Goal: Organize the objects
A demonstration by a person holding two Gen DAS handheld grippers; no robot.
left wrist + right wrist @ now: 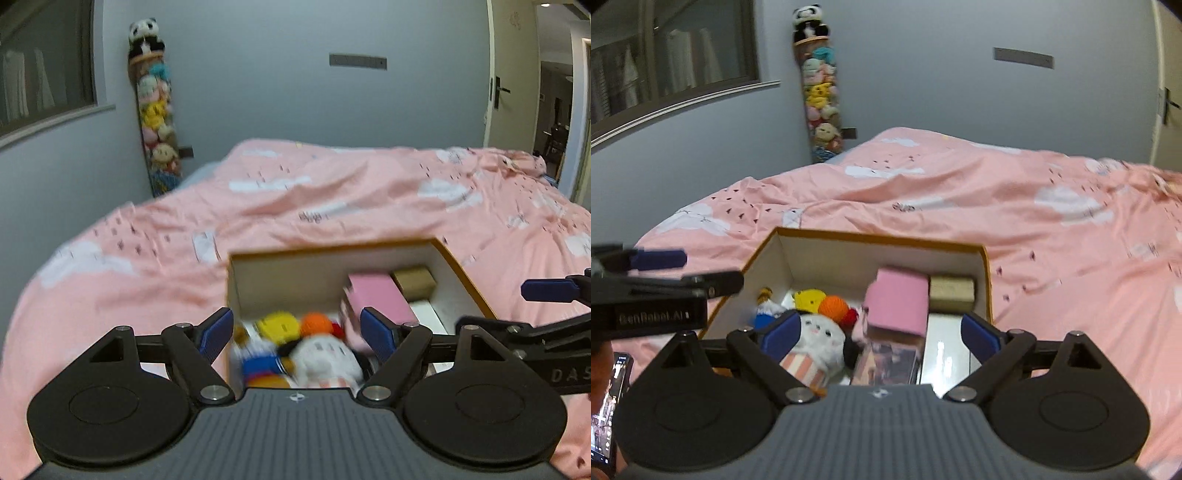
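Sat on the pink cloud-print duvet: an open cardboard box, orange outside and white within, long axis running away from both cameras toward the grey wall.

Held above its near left end: the left gripper, blue-padded fingers spread wide, nothing between them, nothing touched. Heaped below it on the box's left side, soft and rounded: a yellow plush, an orange yarn ball just beside it, and nearer the cameras a white fluffy plush with a pink-and-white striped base (face blurred in the left view).

Packed on the right side, hard and square-edged: a pink box, a tan kraft box touching its right flank at the far wall, a glossy white flat box in front of that.

Poised over the near right end: the right gripper, likewise parted wide and gripping nothing, left pad overlapping the white plush in view (contact not discernible).

Stood in the far left corner of the room: a tall clear column of stuffed toys, topped by a panda.
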